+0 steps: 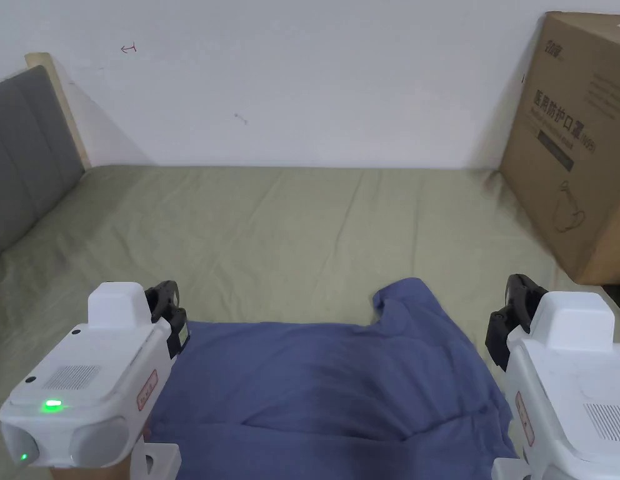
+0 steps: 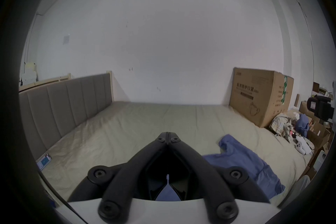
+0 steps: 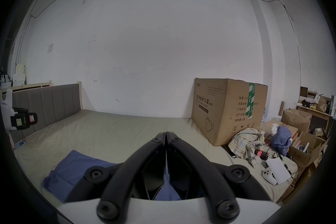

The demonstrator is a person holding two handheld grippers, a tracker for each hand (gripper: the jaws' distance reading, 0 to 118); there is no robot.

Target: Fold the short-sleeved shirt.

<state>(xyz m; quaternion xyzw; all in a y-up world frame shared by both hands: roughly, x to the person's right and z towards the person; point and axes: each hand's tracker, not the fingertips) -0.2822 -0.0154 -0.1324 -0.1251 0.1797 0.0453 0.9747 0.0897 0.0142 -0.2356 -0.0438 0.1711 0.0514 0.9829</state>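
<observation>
The blue shirt (image 1: 327,381) lies spread on the bed (image 1: 271,219) right in front of me, between my two tongs. My left tongs (image 2: 168,134) are clenched tip to tip, and so are my right tongs (image 3: 166,134); blue cloth shows low behind each pair, but whether either one actually pinches it, I cannot tell. If I lift unevenly, an edge could slip free and the fold go crooked. The shirt's near hem is cut off below, and one sleeve (image 1: 399,297) looks bunched.
</observation>
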